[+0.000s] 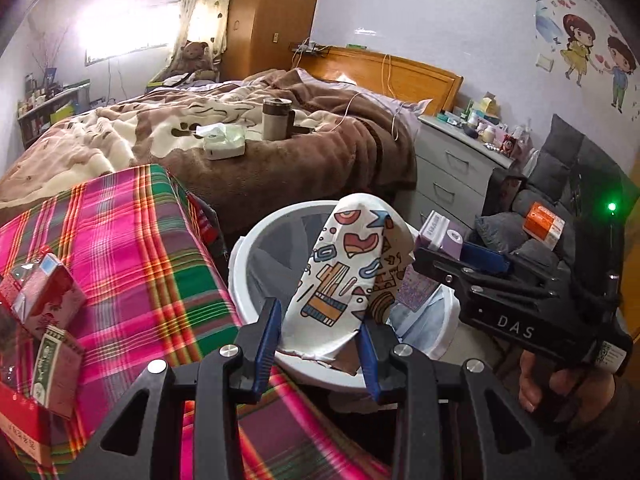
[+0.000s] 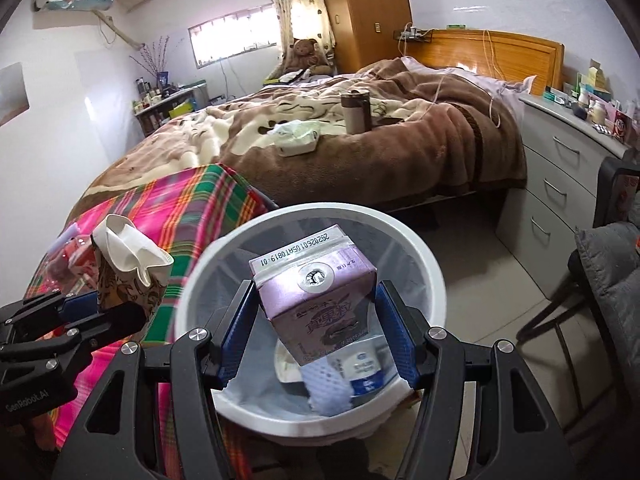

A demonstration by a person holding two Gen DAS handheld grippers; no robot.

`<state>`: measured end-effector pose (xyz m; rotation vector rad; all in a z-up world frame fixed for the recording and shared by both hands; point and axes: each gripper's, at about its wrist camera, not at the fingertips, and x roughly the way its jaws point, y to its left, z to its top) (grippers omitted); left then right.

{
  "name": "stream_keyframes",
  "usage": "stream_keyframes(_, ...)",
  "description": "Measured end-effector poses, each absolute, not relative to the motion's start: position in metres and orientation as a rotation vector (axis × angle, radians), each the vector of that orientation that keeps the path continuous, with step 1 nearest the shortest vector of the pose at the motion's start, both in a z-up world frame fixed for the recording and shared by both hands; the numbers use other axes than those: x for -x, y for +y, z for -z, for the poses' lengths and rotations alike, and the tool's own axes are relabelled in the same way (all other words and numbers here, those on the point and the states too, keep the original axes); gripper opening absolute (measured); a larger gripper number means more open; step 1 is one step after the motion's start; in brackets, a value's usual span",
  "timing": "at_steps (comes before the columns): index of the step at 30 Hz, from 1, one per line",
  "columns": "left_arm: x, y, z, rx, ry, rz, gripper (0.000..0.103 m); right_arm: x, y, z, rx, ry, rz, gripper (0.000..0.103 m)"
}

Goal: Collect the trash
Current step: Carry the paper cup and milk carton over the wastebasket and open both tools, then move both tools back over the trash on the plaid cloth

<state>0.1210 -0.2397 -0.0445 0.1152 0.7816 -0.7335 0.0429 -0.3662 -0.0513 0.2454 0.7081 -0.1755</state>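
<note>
Over the white bin (image 2: 434, 280), the right gripper (image 2: 316, 332) clamps a purple carton (image 2: 320, 304); left gripper (image 1: 320, 344) pinches a patterned paper cup (image 1: 352, 264). Centre both before letting go.

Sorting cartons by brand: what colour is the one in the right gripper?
Purple carton, white top; clearest in the right wrist view.

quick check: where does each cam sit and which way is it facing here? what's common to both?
Left wrist: on the left gripper, angled down over the white bin toward the bed; it grips a crumpled patterned paper cup. The right gripper and a hand show.
Right wrist: on the right gripper, looking down into the bin, gripping a purple carton; the left gripper shows at left.
Shared: bin, plaid cloth, bed, both held items.
</note>
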Motion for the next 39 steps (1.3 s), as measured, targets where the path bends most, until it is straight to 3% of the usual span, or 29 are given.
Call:
stream_keyframes(14,-0.135,-0.263,0.057,-0.11,0.828,0.751,0.038,-0.054,-0.381,0.07,-0.25,0.779,0.2,0.065)
stream_keyframes(17,-0.135,-0.256,0.056,-0.096,0.821,0.737,0.051,-0.052,-0.38,0.07,-0.236,0.78,0.204,0.076)
stream_keyframes(29,-0.122,-0.211,0.037,-0.062,0.771,0.672,0.054,-0.043,-0.354,0.046,-0.225,0.704,0.171,0.076)
stream_keyframes(34,-0.112,-0.176,0.028,-0.038,0.732,0.623,0.07,-0.042,-0.33,0.037,-0.208,0.677,0.121,0.076)
stream_keyframes(39,-0.103,-0.139,0.023,-0.031,0.708,0.565,0.071,-0.045,-0.3,0.029,-0.177,0.656,0.062,0.076)
